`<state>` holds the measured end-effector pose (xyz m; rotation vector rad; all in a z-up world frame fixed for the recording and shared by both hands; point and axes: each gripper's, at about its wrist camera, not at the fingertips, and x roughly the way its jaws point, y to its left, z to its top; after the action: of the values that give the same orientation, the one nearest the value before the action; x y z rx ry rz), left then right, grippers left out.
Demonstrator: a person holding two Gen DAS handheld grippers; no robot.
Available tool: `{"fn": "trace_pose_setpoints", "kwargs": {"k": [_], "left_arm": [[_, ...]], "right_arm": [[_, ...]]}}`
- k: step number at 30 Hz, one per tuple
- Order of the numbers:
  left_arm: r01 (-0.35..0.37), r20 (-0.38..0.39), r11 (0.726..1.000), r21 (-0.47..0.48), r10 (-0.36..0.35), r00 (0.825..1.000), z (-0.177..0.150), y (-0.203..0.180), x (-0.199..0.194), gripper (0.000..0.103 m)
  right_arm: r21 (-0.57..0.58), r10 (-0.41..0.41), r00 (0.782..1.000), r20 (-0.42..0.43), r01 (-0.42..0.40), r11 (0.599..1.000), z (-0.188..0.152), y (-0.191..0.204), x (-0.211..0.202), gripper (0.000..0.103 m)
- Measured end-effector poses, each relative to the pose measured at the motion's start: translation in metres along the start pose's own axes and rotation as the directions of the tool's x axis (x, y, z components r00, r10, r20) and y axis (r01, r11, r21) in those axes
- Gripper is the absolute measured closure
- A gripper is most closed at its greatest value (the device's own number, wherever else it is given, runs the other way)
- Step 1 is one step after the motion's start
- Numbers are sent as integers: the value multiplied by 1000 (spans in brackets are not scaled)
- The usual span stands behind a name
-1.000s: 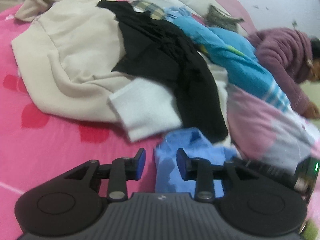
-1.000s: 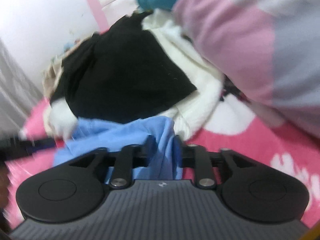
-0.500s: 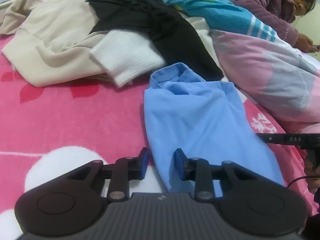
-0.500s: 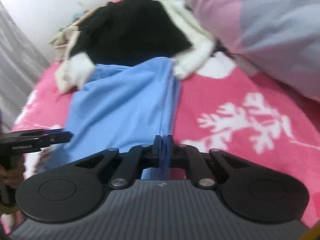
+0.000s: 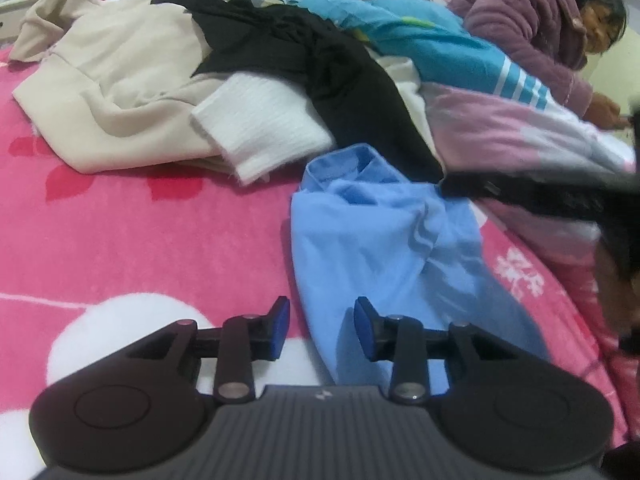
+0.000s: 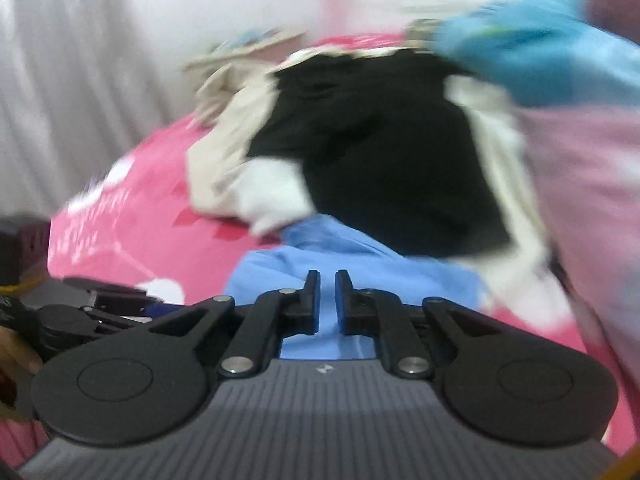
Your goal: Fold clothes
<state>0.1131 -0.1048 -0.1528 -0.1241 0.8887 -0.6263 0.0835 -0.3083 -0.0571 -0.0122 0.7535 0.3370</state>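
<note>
Pink bedding (image 5: 140,240) with white and red patches covers the bed, and a heap of clothes lies at its far side: a beige top (image 5: 120,92), a white knit (image 5: 260,128) and a black garment (image 5: 320,68) draped over them. Right of the heap runs a blue and pink quilt (image 5: 480,120), and behind it a person in a purple top (image 5: 532,32) leans on the bed. The blue shirt (image 5: 380,248) lies flat on the bedding just in front of the heap, its collar end touching the black garment and its body stretching toward the camera. The left gripper (image 5: 320,324) sits low at the shirt's near end; its jaws are opening, partly apart, and the shirt's left edge runs through the gap between the blue pads without either pad pressing on it. In the blurred right wrist view the right gripper (image 6: 327,300) hovers above the shirt (image 6: 360,264), which lies straight ahead and below the fingers. Its jaws are opening too, only a narrow slit apart, with nothing between them. The left gripper (image 6: 80,320) shows dark at that view's left edge.
</note>
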Motion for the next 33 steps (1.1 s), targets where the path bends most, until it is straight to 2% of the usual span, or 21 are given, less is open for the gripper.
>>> {"fn": "trace_pose_setpoints", "kwargs": {"k": [3, 6, 10, 12, 14, 16, 18, 19, 20, 24, 26, 28, 33], "left_arm": [[-7, 14, 999, 35, 6, 1000, -5, -4, 1, 67], [4, 24, 999, 32, -5, 1000, -8, -3, 1, 66], [19, 40, 1000, 24, -20, 999, -11, 1, 1, 66], [20, 48, 999, 32, -21, 999, -13, 1, 1, 66], [18, 53, 999, 40, -20, 998, -14, 0, 1, 65], [15, 60, 999, 49, -18, 998, -15, -1, 1, 65], [14, 67, 999, 50, -17, 998, -16, -1, 0, 65], [14, 70, 999, 48, -17, 997, -16, -1, 0, 65], [14, 71, 999, 44, -17, 997, -16, -1, -1, 65], [15, 77, 999, 32, -18, 997, -17, 0, -2, 65], [14, 79, 999, 37, -17, 997, -18, 0, -2, 65], [13, 80, 999, 43, -16, 997, -18, 0, -2, 65], [3, 81, 998, 60, -8, 997, -19, -1, -3, 65]], "right_arm": [[-168, 13, 997, -70, -24, 985, 22, 19, 25, 88], [-303, 21, 988, -150, -66, 951, 39, 30, 54, 87], [-400, -15, 955, -298, -111, 910, 48, 33, 90, 84], [-406, -35, 935, -353, -119, 906, 49, 31, 102, 77], [-372, -16, 915, -404, -148, 916, 50, 27, 112, 70], [-330, 9, 897, -443, -173, 928, 50, 23, 120, 71], [-290, 29, 890, -455, -178, 940, 51, 20, 122, 76], [-286, 42, 894, -445, -187, 940, 51, 20, 118, 95], [-301, 38, 910, -413, -175, 937, 52, 21, 111, 99], [-347, 15, 977, -214, -91, 933, 47, 26, 69, 99], [-318, 22, 993, -118, -59, 946, 45, 23, 54, 99], [-259, 38, 998, -49, -49, 965, 43, 16, 49, 99], [-129, 61, 998, 35, -56, 990, 48, 1, 68, 99]]}}
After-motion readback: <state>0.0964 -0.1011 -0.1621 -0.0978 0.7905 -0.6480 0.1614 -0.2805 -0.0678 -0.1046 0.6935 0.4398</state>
